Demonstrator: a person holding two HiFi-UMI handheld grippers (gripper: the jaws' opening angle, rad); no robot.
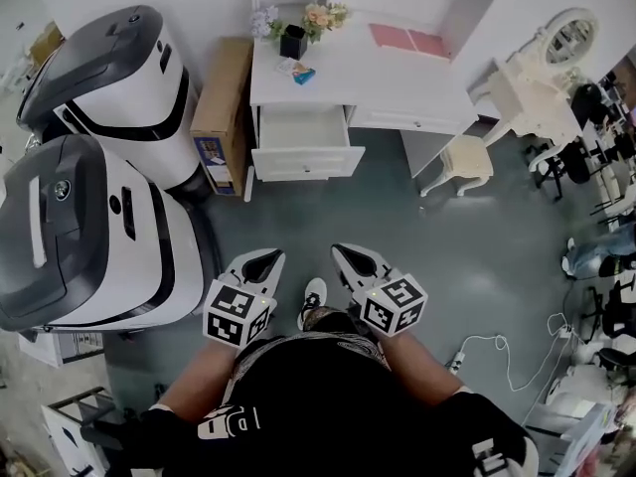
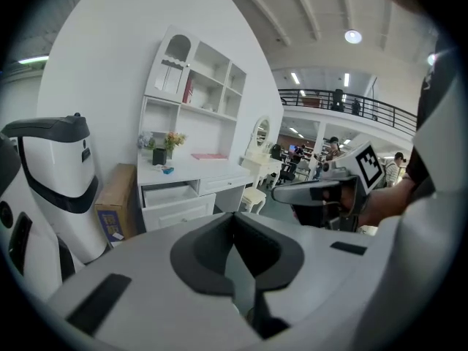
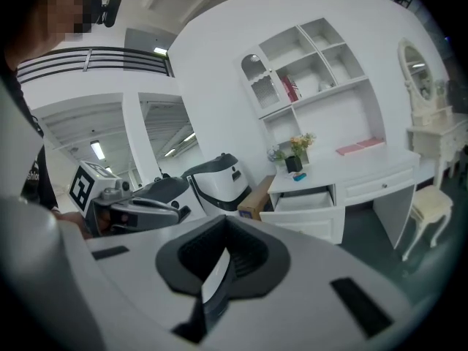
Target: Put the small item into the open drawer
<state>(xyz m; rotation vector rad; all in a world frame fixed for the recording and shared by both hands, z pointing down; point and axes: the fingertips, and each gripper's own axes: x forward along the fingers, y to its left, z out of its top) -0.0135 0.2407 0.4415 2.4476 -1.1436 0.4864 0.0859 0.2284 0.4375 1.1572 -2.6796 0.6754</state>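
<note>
A small blue item [image 1: 304,76] lies on the white desk [image 1: 397,87] next to a black flower pot [image 1: 293,40]. Below it, the desk's left drawer [image 1: 301,132] stands pulled open. Both grippers hang over the grey floor, well short of the desk. My left gripper [image 1: 266,256] has its jaws together and holds nothing. My right gripper [image 1: 343,251] is likewise shut and empty. The left gripper view shows the item [image 2: 169,170] and drawer [image 2: 170,193] far ahead; the right gripper view shows the item [image 3: 300,175] and drawer [image 3: 303,199] too.
Two large white-and-black machines [image 1: 99,237] [image 1: 119,78] stand at the left, with a cardboard box [image 1: 221,107] leaning beside the desk. A cream stool [image 1: 465,159] and a vanity with a mirror [image 1: 542,78] are at the right. A power strip with its cable [image 1: 497,351] lies on the floor.
</note>
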